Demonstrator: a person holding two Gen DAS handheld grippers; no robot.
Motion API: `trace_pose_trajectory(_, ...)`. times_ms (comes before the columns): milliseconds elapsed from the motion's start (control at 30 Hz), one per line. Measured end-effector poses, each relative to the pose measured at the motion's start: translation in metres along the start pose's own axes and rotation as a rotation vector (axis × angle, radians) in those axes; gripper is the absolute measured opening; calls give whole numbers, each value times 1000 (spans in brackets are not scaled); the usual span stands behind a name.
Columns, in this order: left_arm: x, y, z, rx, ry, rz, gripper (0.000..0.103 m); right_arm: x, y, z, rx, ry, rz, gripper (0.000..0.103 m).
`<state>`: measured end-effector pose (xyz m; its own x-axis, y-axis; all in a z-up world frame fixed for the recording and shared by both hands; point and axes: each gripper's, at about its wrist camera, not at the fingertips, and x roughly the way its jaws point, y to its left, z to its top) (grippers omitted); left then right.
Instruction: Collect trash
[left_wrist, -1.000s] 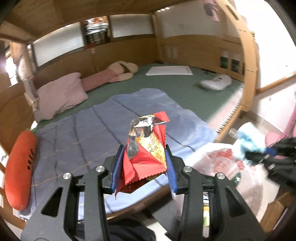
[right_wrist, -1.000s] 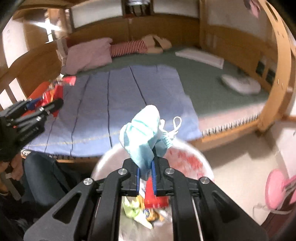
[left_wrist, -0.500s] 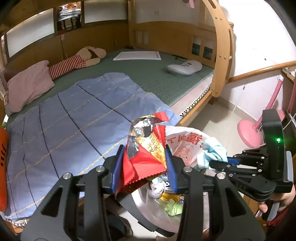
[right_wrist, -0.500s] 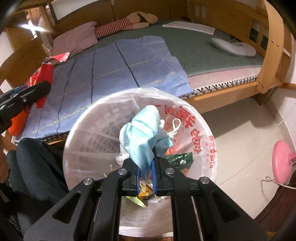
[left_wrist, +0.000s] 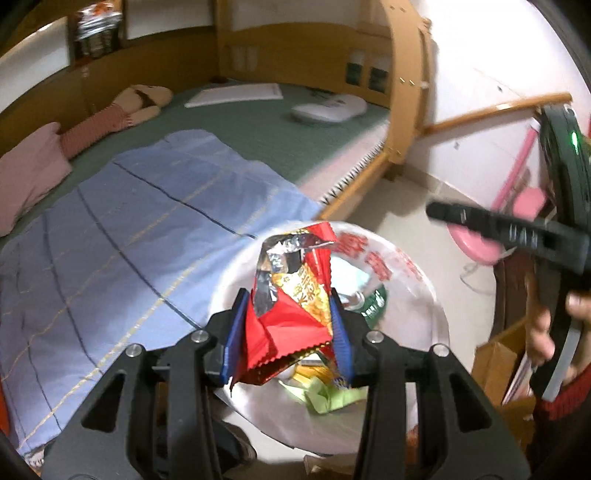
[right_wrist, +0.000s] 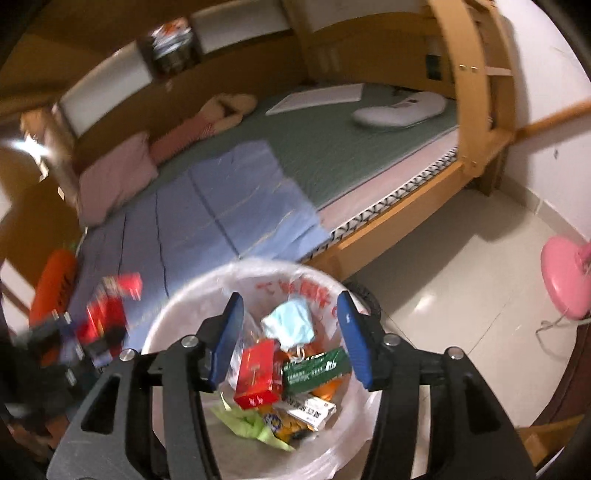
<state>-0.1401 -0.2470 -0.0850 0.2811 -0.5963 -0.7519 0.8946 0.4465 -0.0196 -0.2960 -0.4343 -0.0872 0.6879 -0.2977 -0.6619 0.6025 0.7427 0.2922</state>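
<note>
1. Left tool (left_wrist: 288, 328) clamps the crumpled red foil snack wrapper (left_wrist: 291, 306) above the white plastic-lined trash bin (left_wrist: 424, 291).
2. Right tool (right_wrist: 291, 336) gapes wide, empty, over the bin; the pale blue face mask (right_wrist: 290, 325) lies inside.

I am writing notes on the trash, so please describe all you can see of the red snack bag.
The red snack bag is crumpled foil, red and yellow outside, silver inside its torn-open top. It stands upright, clamped between the blue pads of the left hand-held gripper, above the lined trash bin.
</note>
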Motion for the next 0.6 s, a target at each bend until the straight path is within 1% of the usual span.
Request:
trace_pose_trajectory(33, 4, -4, -2, 15, 9, -13, 48, -2, -3, 1, 15, -10, -1, 52)
trace_pose_trajectory(67, 6, -7, -3, 28, 16, -26, 56, -2, -4, 2, 23, -14, 0, 52)
trace_pose_trajectory(100, 7, -9, -4, 35, 18, -31, 62, -3, -5, 3, 30, -16, 3, 52)
trace_pose_trajectory(167, 8, -10, -5, 43, 14, -26, 76, -4, -6, 5, 32, -20, 1, 54)
trace_pose_trajectory(200, 7, -9, -5, 40, 8, -13, 79, -5, -5, 6, 30, -25, -9, 57)
trace_pose_trajectory(233, 5, -6, -6, 32, 1, 3, 85, -6, -2, 7, 26, -31, -21, 64)
trace_pose_trajectory(267, 2, -1, -6, 17, -12, 41, 86, -8, 3, 7, 16, -35, -32, 70)
trace_pose_trajectory(300, -1, 3, -5, 5, -20, 75, 87, -8, 10, 7, -3, -41, -43, 72)
trace_pose_trajectory(333, -5, 10, -5, -22, -33, 138, 88, -9, 16, 6, -22, -49, -53, 75)
trace_pose_trajectory(400, -17, 27, -3, -95, -70, 290, 90, -12, 32, 3, -77, -68, -78, 80)
trace_pose_trajectory(433, -23, 34, -3, -119, -84, 343, 91, -14, 44, 1, -117, -83, -88, 83)
trace_pose_trajectory(467, -29, 39, -3, -139, -96, 390, 93, -16, 57, -2, -159, -97, -87, 85)
trace_pose_trajectory(500, -39, 48, -3, -172, -118, 458, 94, -17, 65, -6, -181, -104, -85, 86)
trace_pose_trajectory(567, -54, 61, -5, -229, -146, 542, 99, -20, 86, -11, -236, -122, -76, 93)
trace_pose_trajectory(600, -61, 67, -6, -257, -163, 573, 100, -23, 100, -15, -270, -151, -57, 95)
